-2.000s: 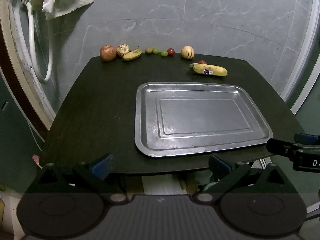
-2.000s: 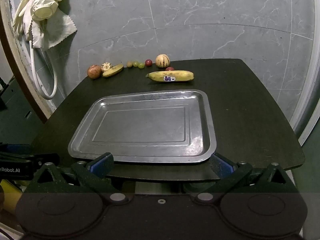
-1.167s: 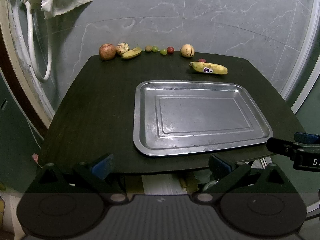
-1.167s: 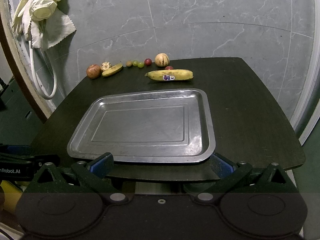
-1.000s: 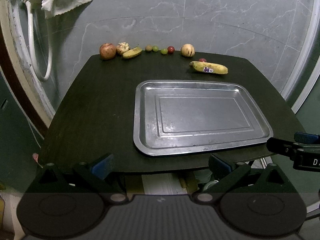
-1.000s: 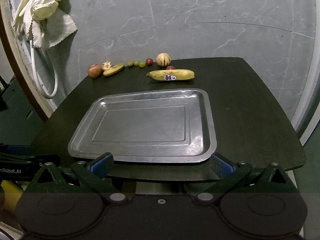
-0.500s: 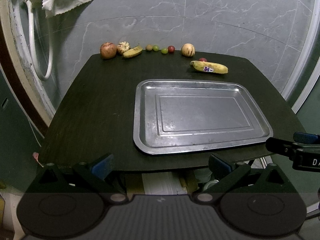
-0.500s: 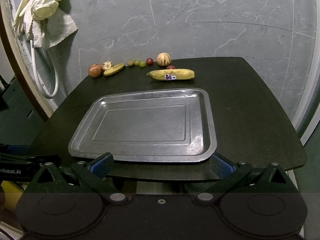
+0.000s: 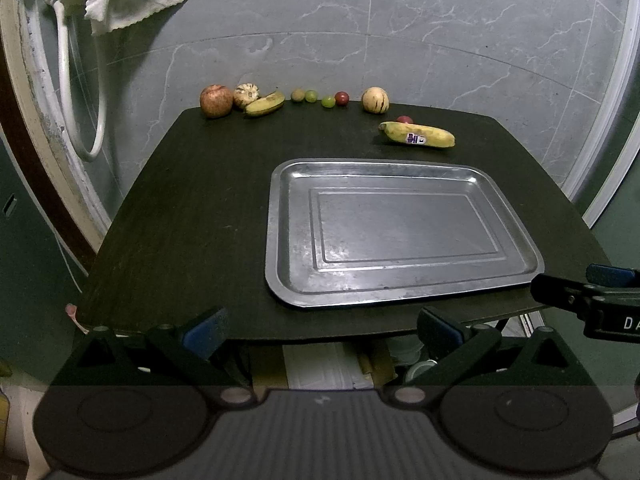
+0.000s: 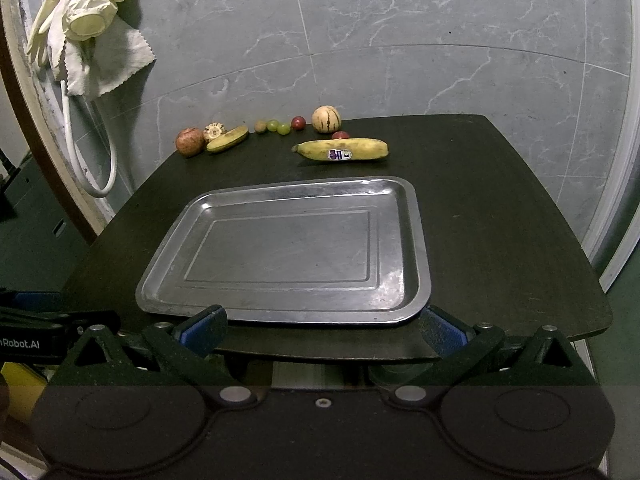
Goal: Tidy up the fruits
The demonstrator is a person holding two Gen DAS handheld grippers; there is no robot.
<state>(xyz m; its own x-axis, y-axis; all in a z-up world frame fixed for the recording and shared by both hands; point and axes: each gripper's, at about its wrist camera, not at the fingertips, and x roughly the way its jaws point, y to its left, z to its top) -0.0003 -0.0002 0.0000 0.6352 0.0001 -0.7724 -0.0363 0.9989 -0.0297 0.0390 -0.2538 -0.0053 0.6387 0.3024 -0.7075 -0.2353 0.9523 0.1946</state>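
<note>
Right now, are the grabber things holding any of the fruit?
No. Both the left gripper and the right gripper are open with nothing between their fingers, and the fruit, like the big banana, lies untouched on the table.

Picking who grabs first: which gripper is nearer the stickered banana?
Right, by a modest margin. The stickered banana lies almost straight ahead of the right gripper, beyond the tray. From the left gripper it lies ahead and off to the right.
</note>
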